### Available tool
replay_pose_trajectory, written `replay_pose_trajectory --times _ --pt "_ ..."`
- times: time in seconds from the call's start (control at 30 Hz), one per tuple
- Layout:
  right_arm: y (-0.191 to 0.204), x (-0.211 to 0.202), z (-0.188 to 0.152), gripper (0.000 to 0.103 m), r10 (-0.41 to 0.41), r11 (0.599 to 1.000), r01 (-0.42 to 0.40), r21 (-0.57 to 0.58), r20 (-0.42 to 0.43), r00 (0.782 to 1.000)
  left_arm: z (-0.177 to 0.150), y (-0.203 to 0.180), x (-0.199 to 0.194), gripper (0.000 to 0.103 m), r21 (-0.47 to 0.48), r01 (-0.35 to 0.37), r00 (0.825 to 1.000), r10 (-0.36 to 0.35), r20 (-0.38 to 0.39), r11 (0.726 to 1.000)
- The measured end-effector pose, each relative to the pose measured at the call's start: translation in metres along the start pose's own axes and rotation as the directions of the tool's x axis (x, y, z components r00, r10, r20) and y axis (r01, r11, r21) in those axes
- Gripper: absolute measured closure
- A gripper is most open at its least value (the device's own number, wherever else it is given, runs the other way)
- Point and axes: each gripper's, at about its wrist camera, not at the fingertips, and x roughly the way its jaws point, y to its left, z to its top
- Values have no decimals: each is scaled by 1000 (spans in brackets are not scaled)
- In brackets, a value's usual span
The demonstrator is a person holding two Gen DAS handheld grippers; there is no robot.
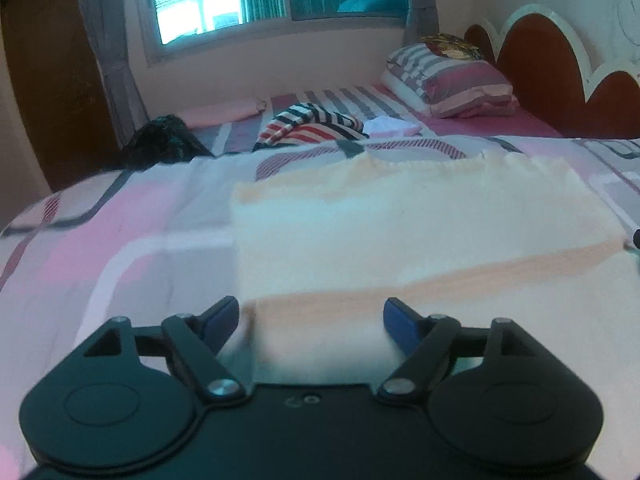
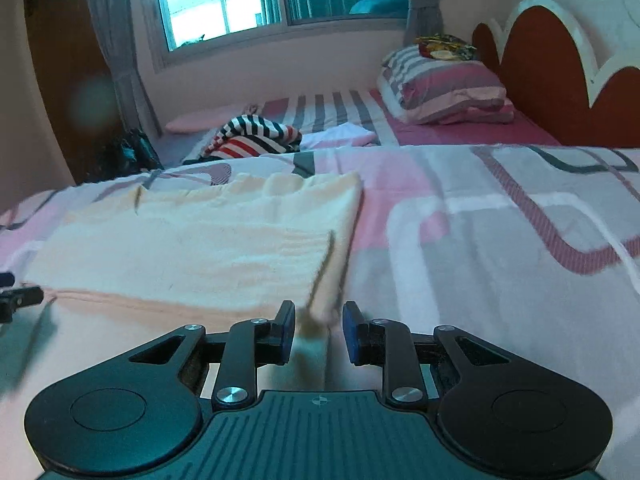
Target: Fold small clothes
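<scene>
A cream and peach small garment (image 1: 400, 232) lies flat on the patterned bedspread; it also shows in the right wrist view (image 2: 192, 248). My left gripper (image 1: 311, 320) is open, its blue pads apart over the garment's near left edge. My right gripper (image 2: 319, 330) is partly open, its pads on either side of the garment's near right corner, which stands up between them without being pinched. The left gripper's tip (image 2: 16, 298) shows at the left edge of the right wrist view.
A striped red, white and navy garment (image 1: 312, 124) and a white cloth (image 1: 390, 126) lie farther back on the bed. Pillows (image 1: 448, 80) sit by the red headboard (image 1: 536, 56). A dark bundle (image 1: 164, 142) lies at the bed's far left. Window behind.
</scene>
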Motion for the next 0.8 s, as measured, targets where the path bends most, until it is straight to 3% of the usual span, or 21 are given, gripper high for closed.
replay_pose_trajectory --times 0.33,0.5,0.8 --pt "-10 -109 -80 78 48 998 -47 49 -35 998 -93 18 -96 23 -10 -64 995 64 -77 998" --pt "-5 -156 -115 78 75 995 -71 64 -59 995 -113 22 -129 22 -41 -82 992 77 -102 996" --pt "-1 -215 -148 78 95 989 -87 121 -67 993 -151 13 -178 23 -22 -59 991 56 -120 998"
